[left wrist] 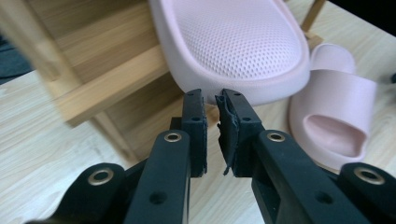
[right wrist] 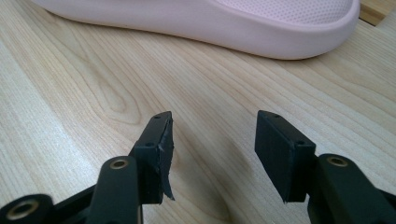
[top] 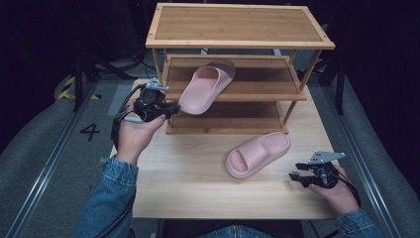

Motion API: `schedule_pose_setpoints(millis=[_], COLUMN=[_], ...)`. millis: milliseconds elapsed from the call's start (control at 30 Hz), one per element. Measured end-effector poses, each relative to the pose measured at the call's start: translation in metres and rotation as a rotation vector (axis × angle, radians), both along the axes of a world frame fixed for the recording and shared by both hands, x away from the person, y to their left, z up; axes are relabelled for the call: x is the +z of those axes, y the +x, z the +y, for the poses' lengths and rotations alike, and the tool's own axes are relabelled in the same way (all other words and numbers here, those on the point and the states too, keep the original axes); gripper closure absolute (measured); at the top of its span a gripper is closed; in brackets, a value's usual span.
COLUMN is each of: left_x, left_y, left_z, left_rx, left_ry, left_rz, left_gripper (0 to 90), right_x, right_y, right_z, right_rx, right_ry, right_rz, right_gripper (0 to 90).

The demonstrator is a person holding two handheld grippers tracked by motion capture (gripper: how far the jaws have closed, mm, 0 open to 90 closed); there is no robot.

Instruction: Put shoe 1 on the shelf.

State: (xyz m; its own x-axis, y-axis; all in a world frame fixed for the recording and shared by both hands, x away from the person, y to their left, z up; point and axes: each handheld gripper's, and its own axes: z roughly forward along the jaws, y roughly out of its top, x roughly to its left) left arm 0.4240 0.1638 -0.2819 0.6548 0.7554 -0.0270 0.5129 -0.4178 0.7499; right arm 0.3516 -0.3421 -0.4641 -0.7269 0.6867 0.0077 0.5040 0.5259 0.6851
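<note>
While your left gripper (left wrist: 212, 100) sat nearly shut and empty just beside the pink perforated slide sandal (top: 205, 85) overhanging the bamboo rack's middle shelf (top: 257, 89), your right gripper (right wrist: 212, 123) gaped over the pale wooden table (top: 188, 173).

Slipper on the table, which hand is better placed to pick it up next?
Right. The right gripper has open jaws, and the slipper lies just ahead of it on the table. The left gripper is at the rack, jaws nearly closed.
</note>
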Motion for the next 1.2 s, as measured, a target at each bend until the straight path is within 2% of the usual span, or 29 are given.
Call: schedule_pose_setpoints(millis=[267, 400, 533, 633, 733, 933, 1033, 1133, 1200], left_x=[-0.001, -0.002, -0.001, -0.001, -0.004, -0.011, -0.012, -0.011, -0.010], left_y=[-0.002, -0.001, -0.002, -0.007, -0.016, -0.016, -0.012, -0.005, -0.002], left_z=[-0.028, -0.043, -0.046, -0.047, -0.055, -0.071, -0.075, -0.074, -0.076], left_rx=[-0.088, -0.114, -0.113, -0.126, -0.186, -0.226, -0.206, -0.196, -0.176], left_ry=[-0.012, -0.018, -0.013, -0.032, -0.044, -0.051, -0.037, -0.043, 0.003], left_rz=[0.000, 0.004, -0.004, 0.006, 0.027, 0.039, 0.020, 0.031, 0.007], left_gripper=[78.7, 78.0, 78.0, 79.3, 79.5, 78.1, 78.0, 80.4, 80.4], right_x=[0.000, 0.000, 0.000, 0.000, -0.001, 0.000, -0.001, -0.003, -0.004], right_y=[0.000, 0.000, 0.000, 0.000, 0.001, 0.000, 0.000, 0.001, 0.001], right_z=[0.000, -0.001, -0.002, -0.003, -0.002, -0.001, -0.001, -0.001, -0.001], right_rx=[-0.001, -0.005, -0.007, -0.008, -0.007, -0.008, -0.010, -0.008, -0.006], right_ry=[0.000, 0.003, 0.005, 0.006, 0.004, 0.001, 0.000, -0.003, -0.003], right_rz=[0.001, -0.002, 0.000, 0.001, 0.006, -0.001, 0.003, 0.009, 0.010], right_gripper=[47.9, 47.9, 47.9, 47.9, 47.9, 48.1, 48.1, 48.1, 48.2])
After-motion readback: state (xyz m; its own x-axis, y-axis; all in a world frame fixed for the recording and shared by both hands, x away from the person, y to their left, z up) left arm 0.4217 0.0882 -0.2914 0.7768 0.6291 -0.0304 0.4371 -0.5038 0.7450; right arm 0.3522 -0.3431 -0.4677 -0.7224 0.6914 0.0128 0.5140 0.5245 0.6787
